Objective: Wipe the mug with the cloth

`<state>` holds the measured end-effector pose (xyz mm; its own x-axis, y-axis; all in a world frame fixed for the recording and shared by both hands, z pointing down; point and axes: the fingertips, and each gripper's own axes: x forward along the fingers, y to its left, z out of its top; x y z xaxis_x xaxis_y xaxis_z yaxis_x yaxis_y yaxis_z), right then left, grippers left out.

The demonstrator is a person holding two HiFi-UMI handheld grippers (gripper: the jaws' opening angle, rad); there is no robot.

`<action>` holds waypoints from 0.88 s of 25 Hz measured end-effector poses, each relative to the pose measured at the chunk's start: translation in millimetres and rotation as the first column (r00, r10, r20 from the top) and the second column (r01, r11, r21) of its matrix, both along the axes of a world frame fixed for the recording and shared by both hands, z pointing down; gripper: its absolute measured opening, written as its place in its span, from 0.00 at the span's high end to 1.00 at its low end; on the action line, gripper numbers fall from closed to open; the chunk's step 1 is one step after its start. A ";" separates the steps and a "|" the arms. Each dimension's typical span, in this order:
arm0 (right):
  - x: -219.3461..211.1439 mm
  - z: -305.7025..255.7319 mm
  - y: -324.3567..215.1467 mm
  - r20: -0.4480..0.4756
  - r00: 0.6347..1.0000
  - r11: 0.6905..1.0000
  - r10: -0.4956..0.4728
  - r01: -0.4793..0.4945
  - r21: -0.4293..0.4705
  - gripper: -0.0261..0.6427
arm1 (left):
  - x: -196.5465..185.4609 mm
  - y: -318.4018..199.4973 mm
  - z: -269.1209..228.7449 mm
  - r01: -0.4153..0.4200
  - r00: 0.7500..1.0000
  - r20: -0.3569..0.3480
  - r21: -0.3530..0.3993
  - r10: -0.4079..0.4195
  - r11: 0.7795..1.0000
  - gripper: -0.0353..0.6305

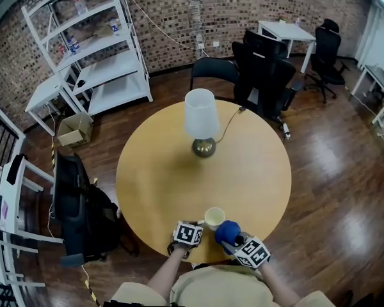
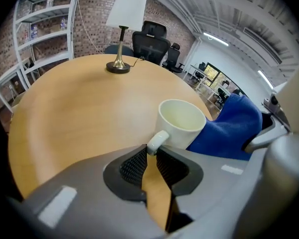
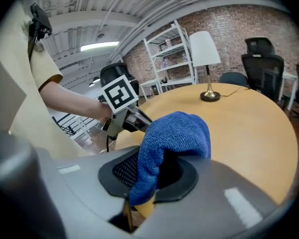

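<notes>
At the far left a white metal shelf unit (image 1: 89, 50) stands against the brick wall, and a black soft bag (image 1: 77, 203) slumps on the dark plank floor near the round worktop (image 1: 160, 171), whose top is smooth pale wood. Toward the far side of the worktop stands a lamp (image 1: 201, 120) with a white tapered shade and a rounded brass-coloured base. At the near edge, the left tool (image 1: 201, 225) is closed narrowly on the curved handle of the mug (image 1: 214, 217), with the handle caught at the tips of its black ribbed pads (image 2: 132, 166). The mug stands upright on the worktop, a plain cream cylinder with a glossy glaze and nothing visible inside. Against its right side lies the cloth (image 1: 228, 231), a deep blue, nubbly microfibre bunched into a rounded wad; it appears to touch the mug's wall. The right tool (image 1: 235, 239) is clamped on that cloth, a fold hanging down between its jaws. Black office chairs (image 1: 262, 69) stand beyond the worktop at the far right.
</notes>
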<state>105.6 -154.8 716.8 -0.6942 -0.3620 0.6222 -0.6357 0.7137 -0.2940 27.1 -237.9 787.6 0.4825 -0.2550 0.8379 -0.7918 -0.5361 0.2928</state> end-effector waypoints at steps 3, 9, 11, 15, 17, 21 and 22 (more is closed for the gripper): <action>-17.6 7.2 -8.4 -0.043 0.997 0.998 -0.056 0.058 0.031 0.87 | 5.7 2.1 -4.1 -0.013 1.000 0.002 -0.032 0.013 0.999 0.87; -35.8 21.3 -32.6 -0.083 0.994 0.996 -0.070 0.073 0.041 0.87 | 17.9 11.8 -10.4 -0.009 0.998 -0.058 -0.118 0.002 0.993 0.87; -38.3 24.6 -34.9 -0.086 0.994 0.997 -0.071 0.074 0.037 0.87 | 19.4 13.2 -10.1 -0.004 0.998 -0.069 -0.125 -0.004 0.992 0.87; -45.6 33.1 -34.7 -0.105 0.989 0.994 -0.099 0.103 0.028 0.87 | 19.0 13.0 -9.7 -0.006 0.998 -0.057 -0.117 -0.001 0.993 0.87; -45.7 35.5 -37.0 -0.118 0.988 0.994 -0.102 0.107 0.032 0.87 | 20.7 11.4 -9.6 -0.010 0.999 -0.049 -0.112 0.004 0.994 0.87; -33.6 33.5 -44.5 -0.091 0.995 0.999 -0.042 0.044 0.023 0.87 | 25.2 9.5 -8.5 -0.011 0.999 -0.050 -0.105 0.005 0.994 0.87; -29.5 32.9 -45.8 -0.079 0.997 1.000 -0.022 0.023 0.016 0.88 | 25.8 9.8 -7.8 -0.015 0.999 -0.046 -0.102 0.011 0.995 0.87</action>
